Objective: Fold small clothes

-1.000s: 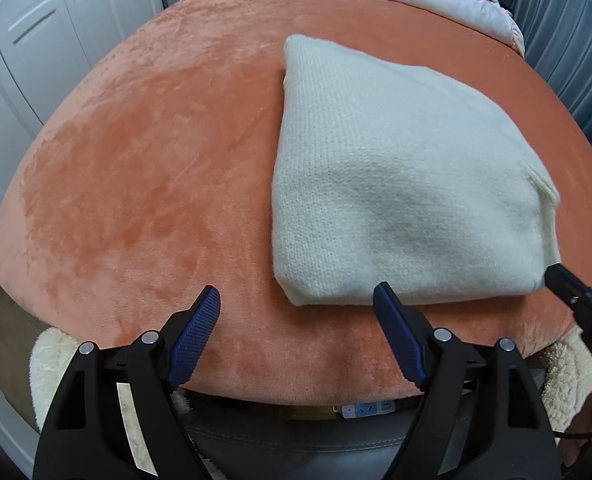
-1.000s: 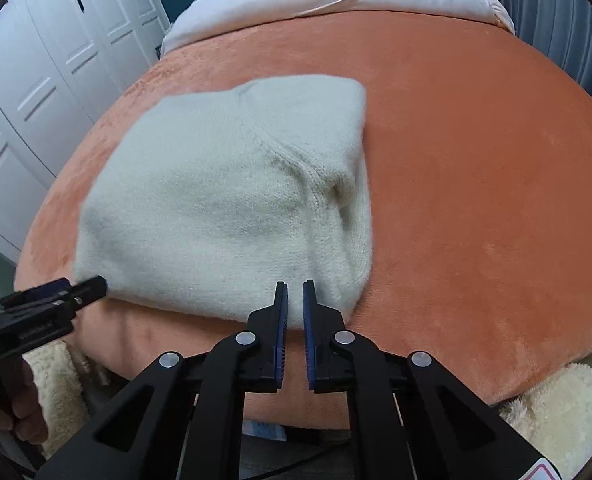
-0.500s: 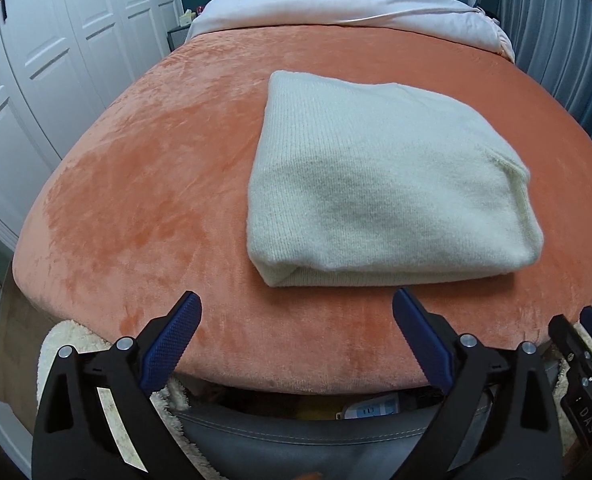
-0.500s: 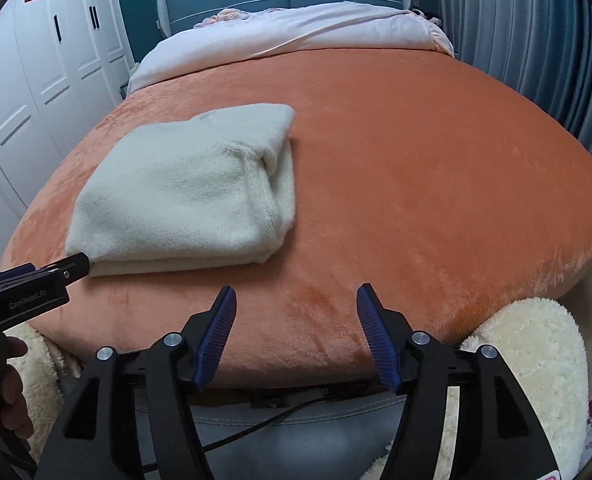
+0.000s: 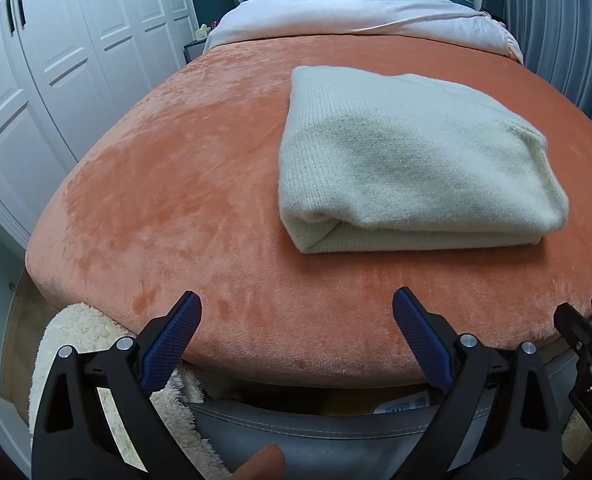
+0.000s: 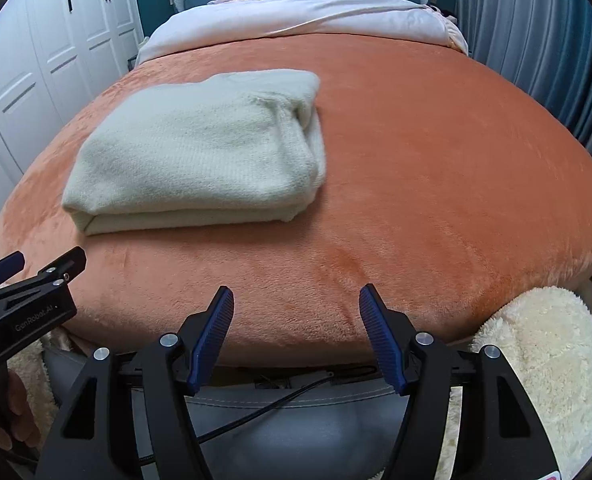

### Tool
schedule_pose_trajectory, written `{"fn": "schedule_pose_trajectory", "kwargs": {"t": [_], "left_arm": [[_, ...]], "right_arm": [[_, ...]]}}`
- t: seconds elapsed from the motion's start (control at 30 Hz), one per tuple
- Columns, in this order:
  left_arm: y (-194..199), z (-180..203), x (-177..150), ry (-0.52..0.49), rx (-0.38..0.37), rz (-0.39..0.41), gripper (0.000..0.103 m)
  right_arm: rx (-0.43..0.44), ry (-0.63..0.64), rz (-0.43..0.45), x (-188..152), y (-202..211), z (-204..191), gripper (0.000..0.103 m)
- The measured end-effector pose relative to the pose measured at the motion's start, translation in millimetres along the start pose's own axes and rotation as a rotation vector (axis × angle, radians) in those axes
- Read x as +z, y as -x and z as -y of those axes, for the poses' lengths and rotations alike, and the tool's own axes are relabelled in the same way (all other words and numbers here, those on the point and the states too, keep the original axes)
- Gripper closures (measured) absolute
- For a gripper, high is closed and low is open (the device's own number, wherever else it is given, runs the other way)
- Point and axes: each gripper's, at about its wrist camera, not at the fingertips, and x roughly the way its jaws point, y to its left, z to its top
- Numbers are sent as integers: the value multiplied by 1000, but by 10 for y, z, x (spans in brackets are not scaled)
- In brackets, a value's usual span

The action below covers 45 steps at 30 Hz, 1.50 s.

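Note:
A cream knitted garment [image 5: 408,160] lies folded into a thick rectangle on the orange plush blanket [image 5: 199,184]; it also shows in the right wrist view [image 6: 199,152]. My left gripper [image 5: 296,312] is open and empty, held back at the blanket's near edge, apart from the garment. My right gripper [image 6: 296,304] is open and empty, also back at the near edge, to the right of the garment. The left gripper shows at the left edge of the right wrist view [image 6: 35,268].
White wardrobe doors [image 5: 47,64] stand along the left. A white duvet [image 5: 356,12] and a blue headboard lie at the far end. Grey curtains [image 6: 536,48] hang on the right. Fluffy cream rug pieces [image 6: 544,360] lie below the bed's edge.
My right gripper opened and let go of the garment's near edge. Both grippers pulled back toward the near edge of the bed. The folded garment stayed in place.

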Motion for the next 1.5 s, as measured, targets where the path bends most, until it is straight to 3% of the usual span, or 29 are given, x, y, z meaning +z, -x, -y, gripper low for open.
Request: {"fn": "schedule_pose_trajectory", "kwargs": {"t": [1.5], "left_arm": [[90,71,-97,-28,1,37,9]], "right_arm": [[-17,-8,8,-106,23,-186,40]]}}
